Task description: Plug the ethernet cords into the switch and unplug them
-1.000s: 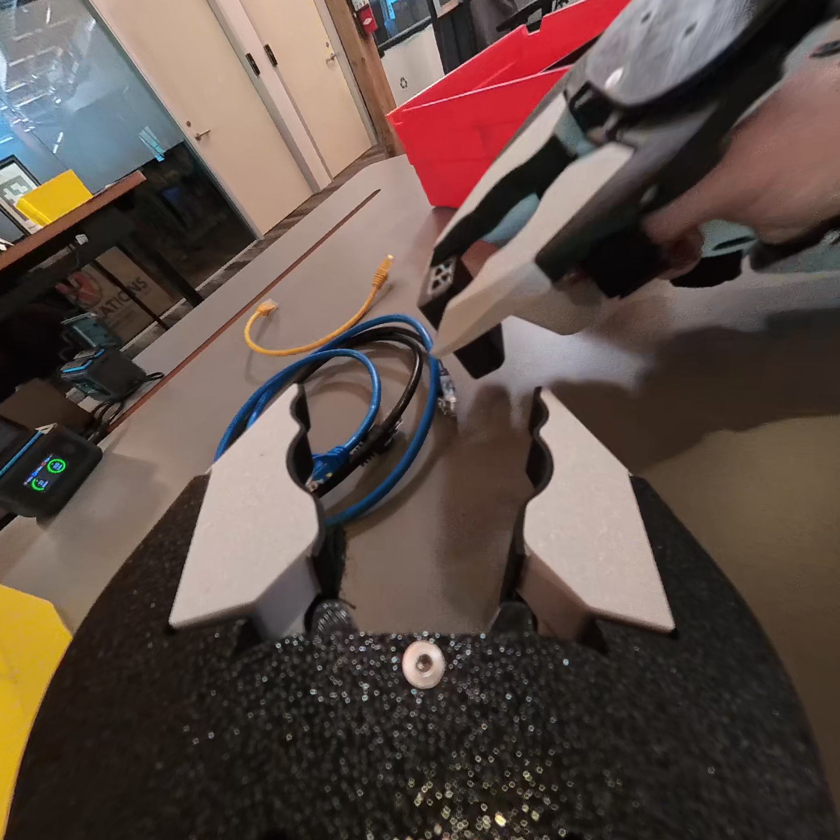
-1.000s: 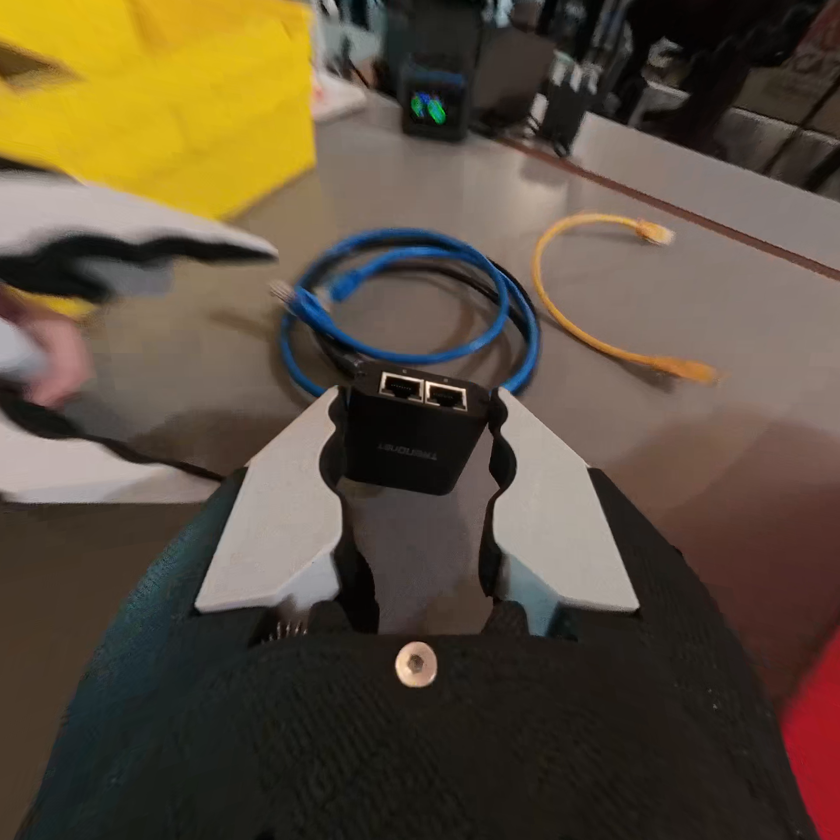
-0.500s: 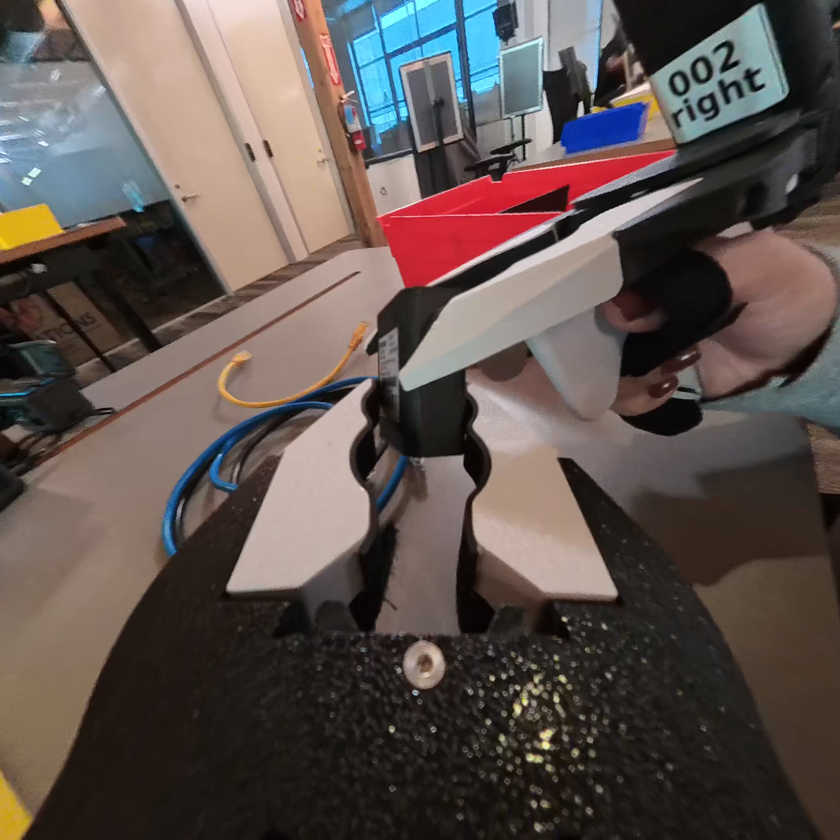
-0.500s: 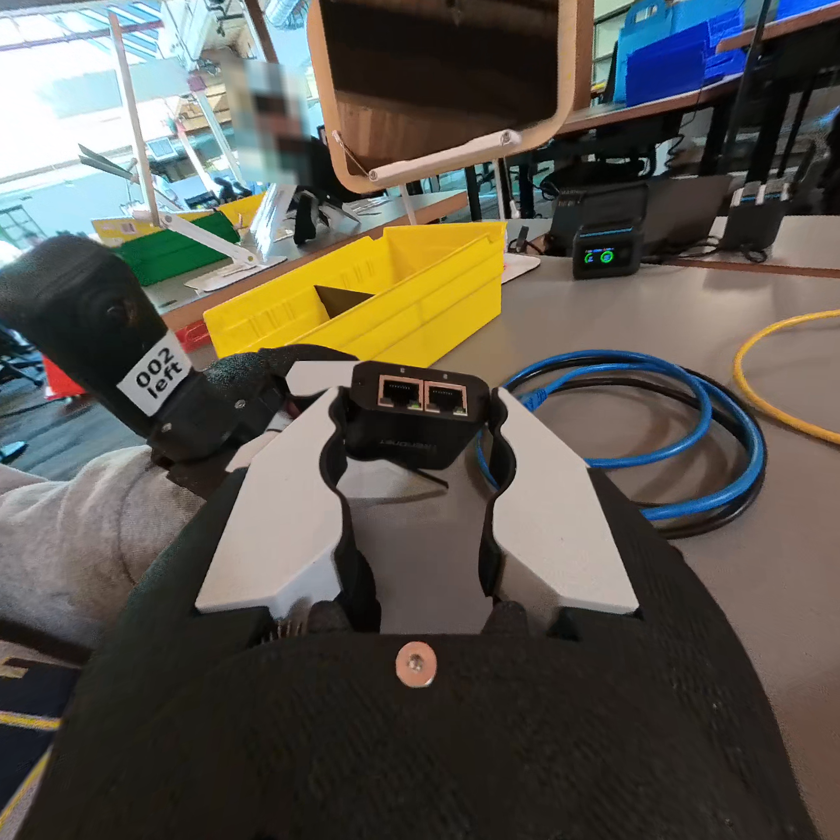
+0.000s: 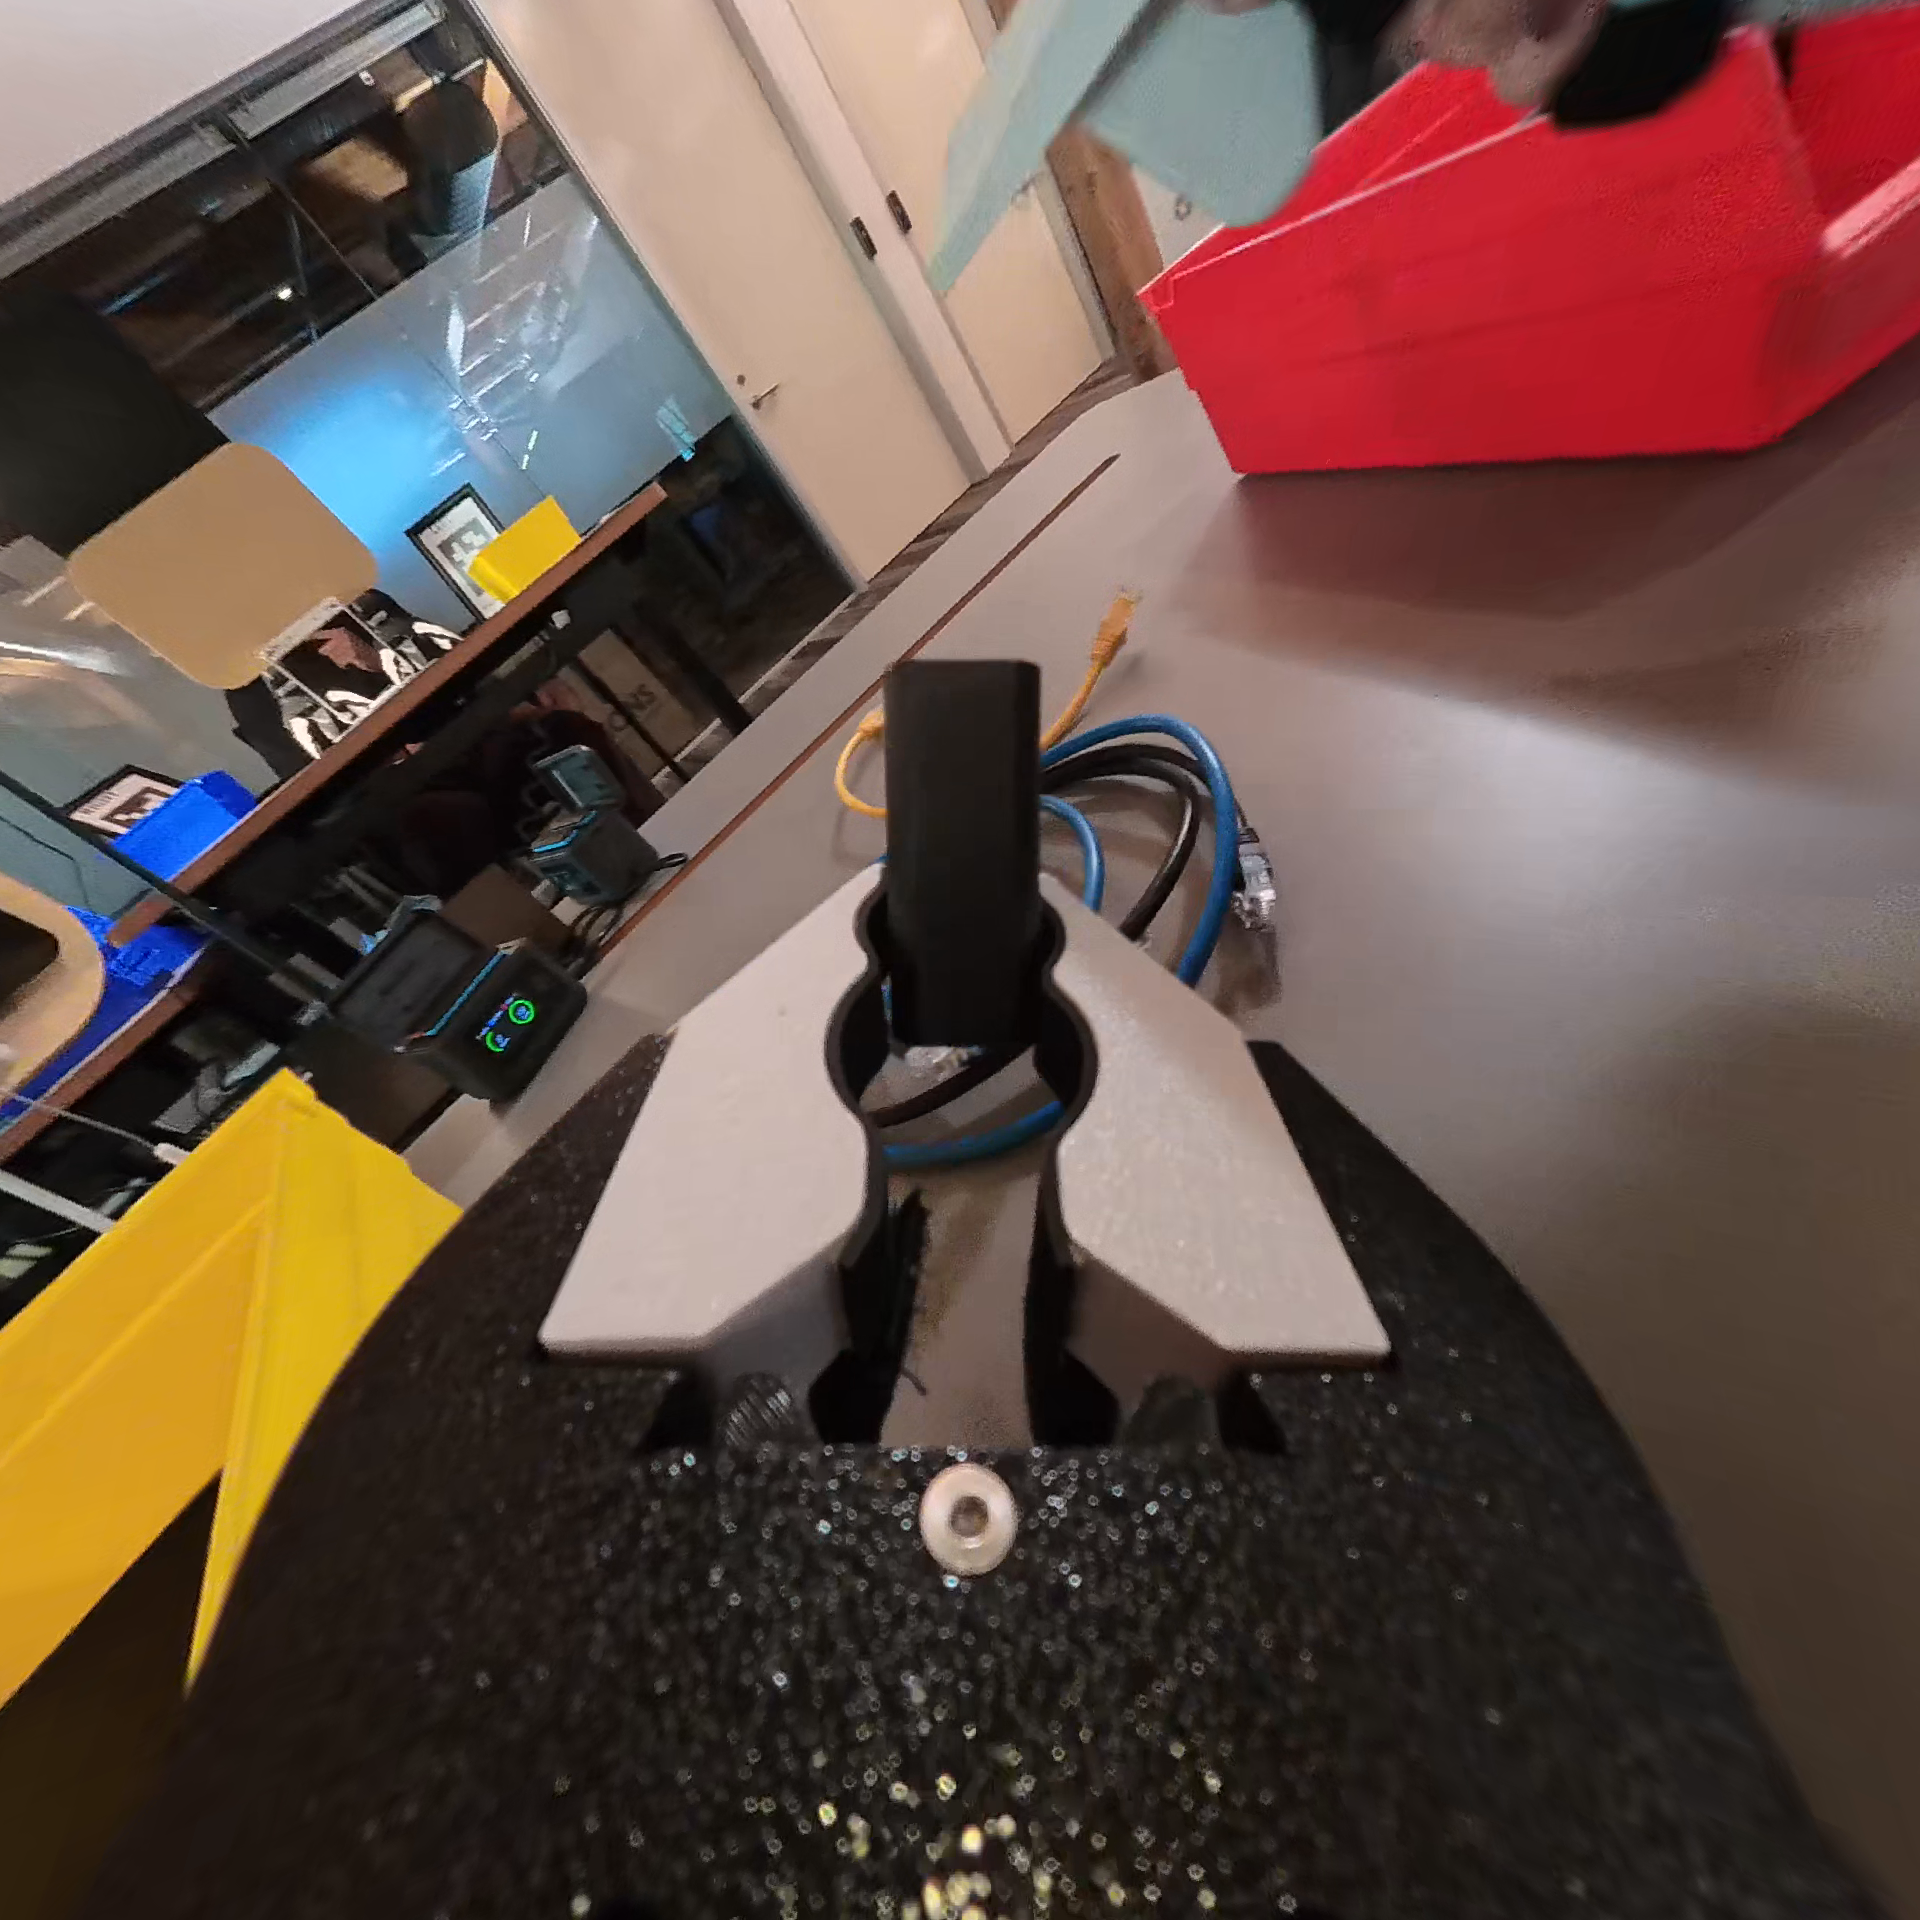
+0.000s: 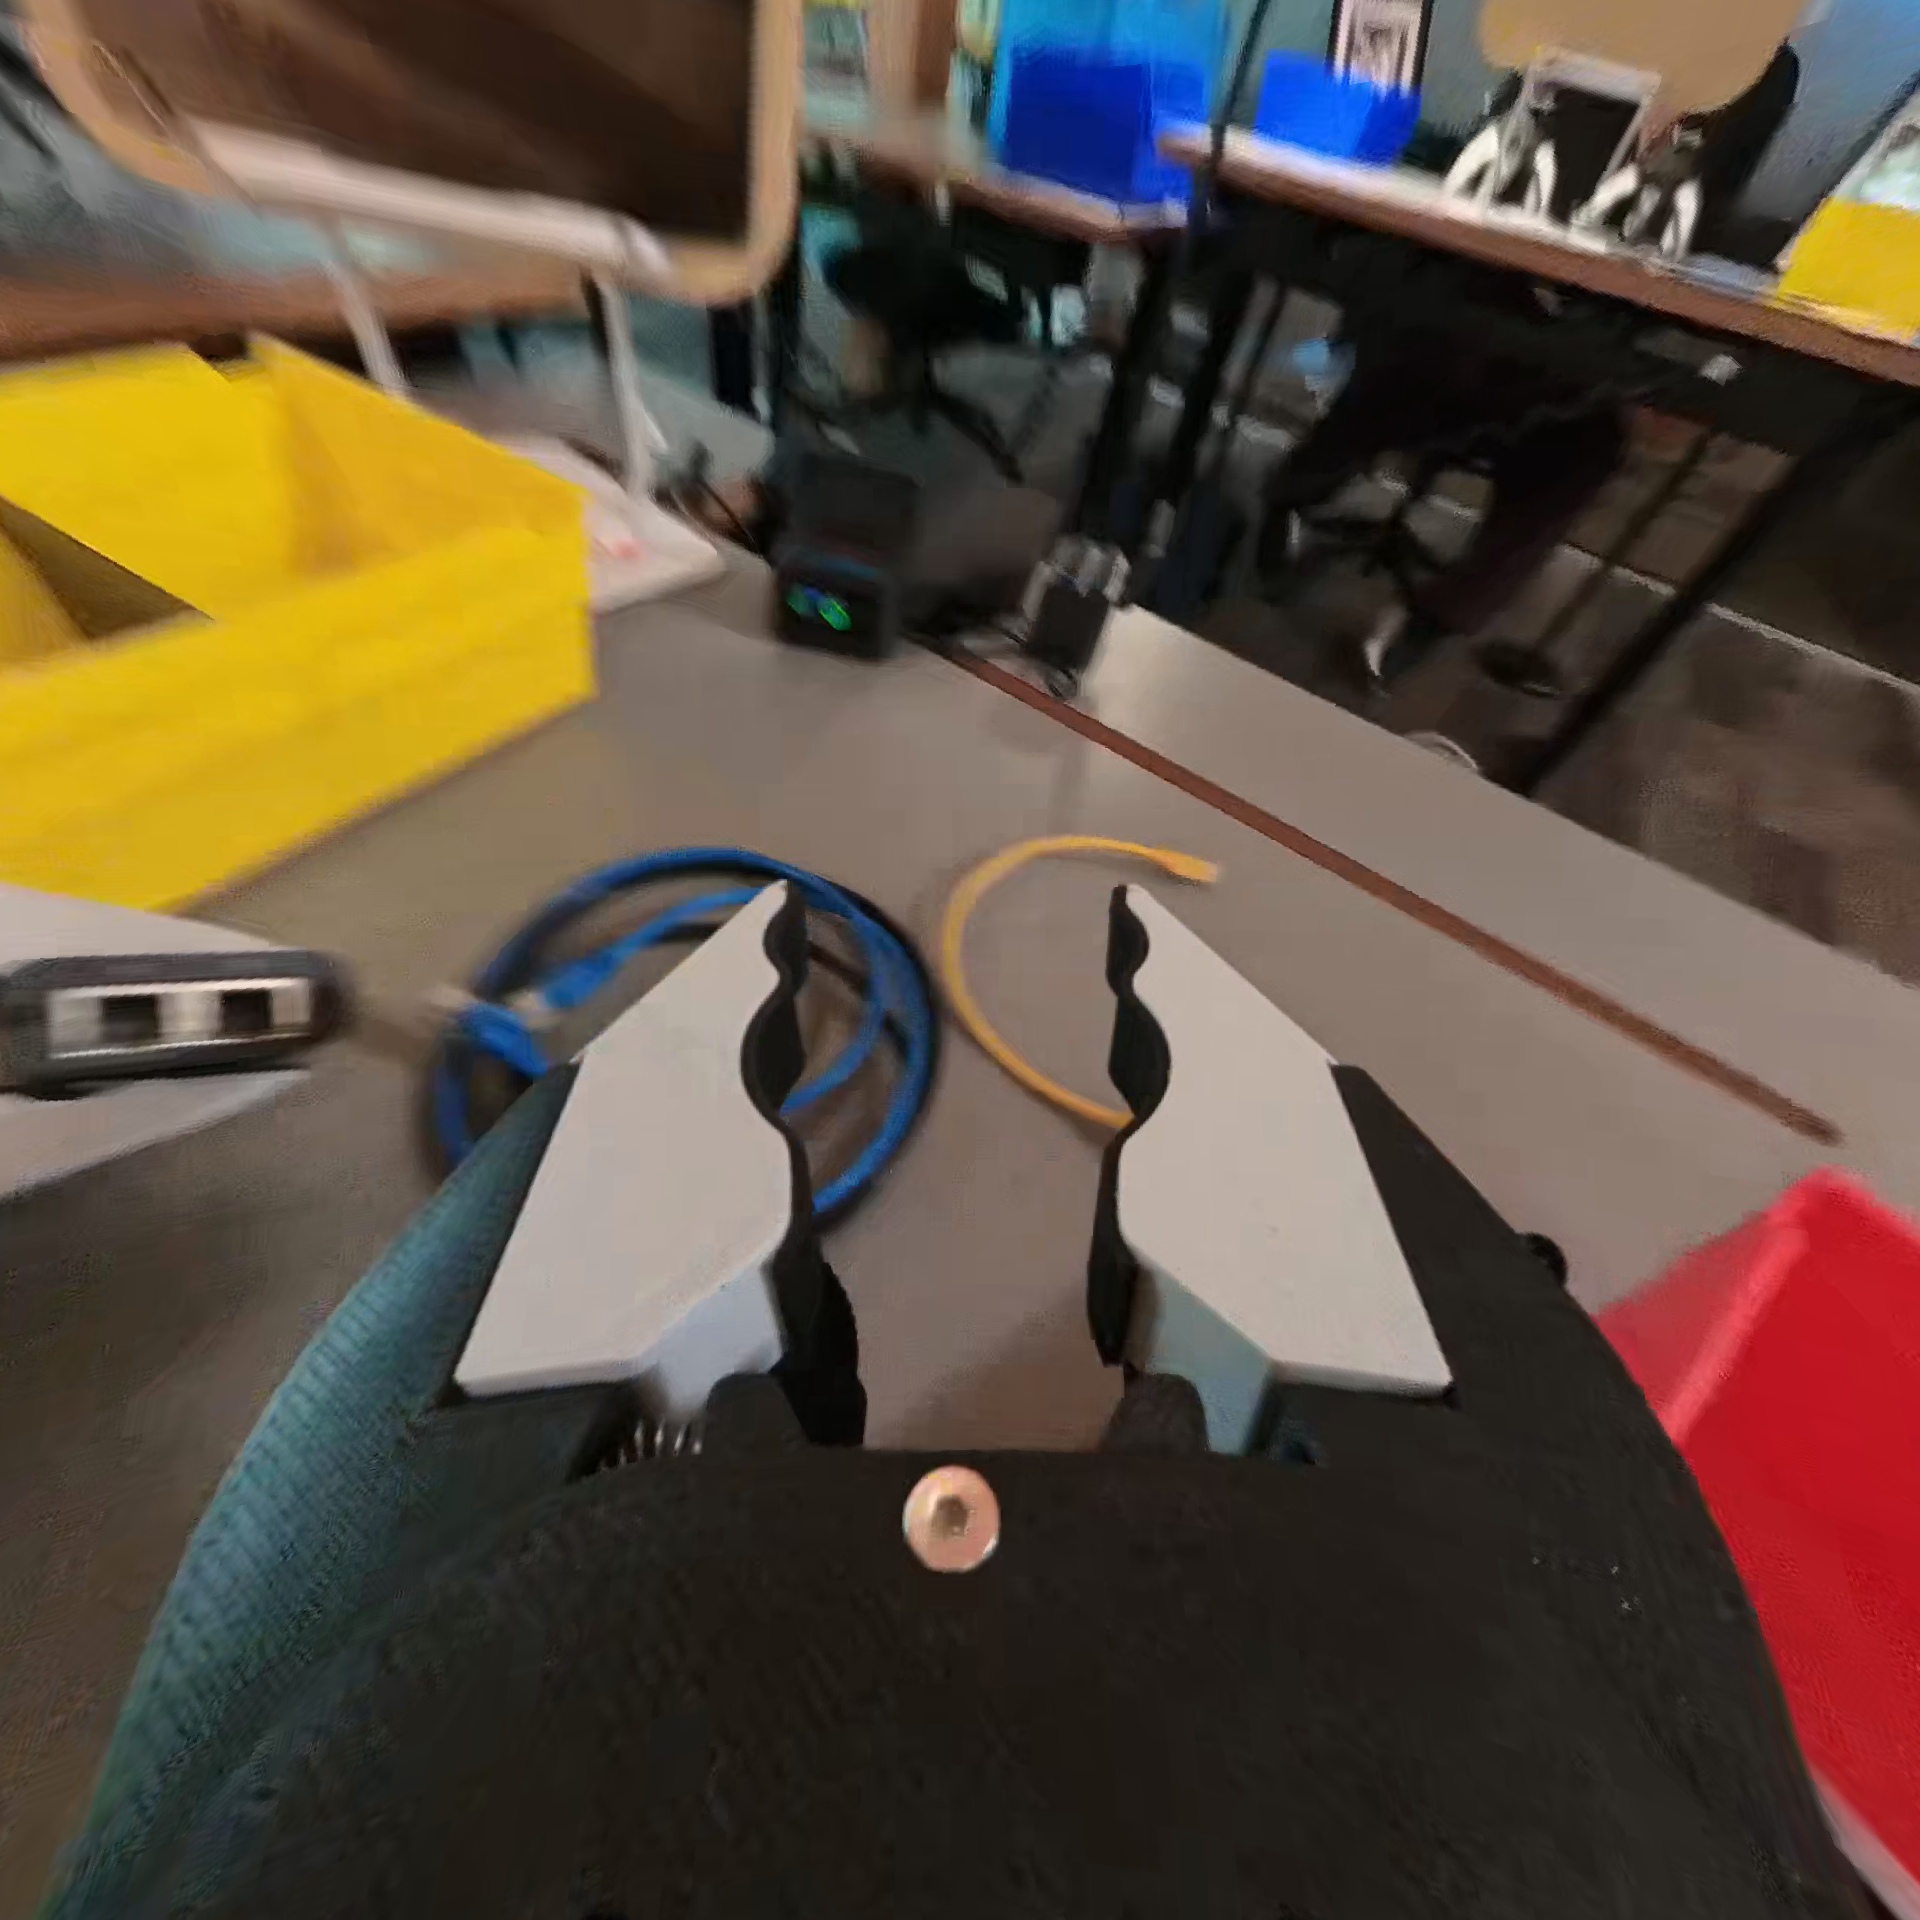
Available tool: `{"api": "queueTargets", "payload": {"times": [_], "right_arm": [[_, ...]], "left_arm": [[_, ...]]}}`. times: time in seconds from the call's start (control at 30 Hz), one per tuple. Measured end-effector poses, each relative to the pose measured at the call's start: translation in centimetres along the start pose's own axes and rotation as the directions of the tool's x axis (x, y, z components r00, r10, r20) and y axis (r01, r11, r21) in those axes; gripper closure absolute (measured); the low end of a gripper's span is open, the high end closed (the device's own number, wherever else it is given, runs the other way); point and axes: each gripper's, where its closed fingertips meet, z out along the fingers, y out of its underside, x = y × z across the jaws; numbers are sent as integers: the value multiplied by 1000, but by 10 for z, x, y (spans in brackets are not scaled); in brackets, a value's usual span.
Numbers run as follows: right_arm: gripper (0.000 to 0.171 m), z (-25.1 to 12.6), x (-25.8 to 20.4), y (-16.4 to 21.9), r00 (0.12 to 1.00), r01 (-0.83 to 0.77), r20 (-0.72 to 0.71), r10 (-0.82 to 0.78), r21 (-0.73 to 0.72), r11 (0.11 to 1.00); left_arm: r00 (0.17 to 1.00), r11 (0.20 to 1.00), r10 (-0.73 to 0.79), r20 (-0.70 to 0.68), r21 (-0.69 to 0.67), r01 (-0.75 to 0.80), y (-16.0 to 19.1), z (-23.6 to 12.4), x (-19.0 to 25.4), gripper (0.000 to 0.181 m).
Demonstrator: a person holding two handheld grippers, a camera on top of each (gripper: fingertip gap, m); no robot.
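My left gripper [image 5: 961, 920] is shut on the black switch [image 5: 961, 810] and holds it upright above the grey table [image 5: 1558, 935]. In the right wrist view the switch [image 6: 156, 1023] shows at the left edge, its two ports facing the camera. My right gripper [image 6: 951, 904] is open and empty, above the cords. A coiled blue cord [image 6: 904, 997] with a black cord lies on the table, and a short yellow cord [image 6: 966, 997] lies to its right. In the left wrist view the blue cord [image 5: 1226, 790] and yellow cord [image 5: 1091, 686] lie beyond the switch.
A yellow bin [image 6: 312, 644] stands at the left and a red bin [image 5: 1507, 312] at the far right of the table. A small black device with a lit screen [image 6: 836, 608] sits at the table's far edge. Desks and chairs stand beyond.
The switch passed from my right gripper to my left, which closed on it. My right gripper opened and drew away, out above the cords.
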Motion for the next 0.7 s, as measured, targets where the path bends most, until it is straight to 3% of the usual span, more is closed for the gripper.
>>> {"api": "queueTargets", "payload": {"times": [0.03,0.13,0.23,0.3,0.47,0.6,0.7], "right_arm": [[113,12,14,1,999,33,-21,-34,-67,997],[111,60,43,14,996,-78,-48,68,-241,967],[111,112,33,40,954,-265,29,298,-377,887],[111,142,24,59,928,-319,33,370,-443,838],[111,196,27,101,989,-144,-63,131,-524,839],[122,216,31,106,988,-145,-127,92,-510,848],[153,218,26,111,996,-73,-77,38,-532,844]], "left_arm": [[1000,1000,19,2,-2,-19,1,1,0,160],[992,994,108,58,-41,-106,8,5,-7,160],[982,983,165,96,-92,-156,16,8,-14,160],[978,978,186,92,-111,-175,21,10,-15,160],[974,970,215,77,-129,-204,25,12,-13,160],[976,972,207,70,-131,-196,27,12,-14,160],[976,972,206,73,-134,-195,27,11,-15,160]]}}
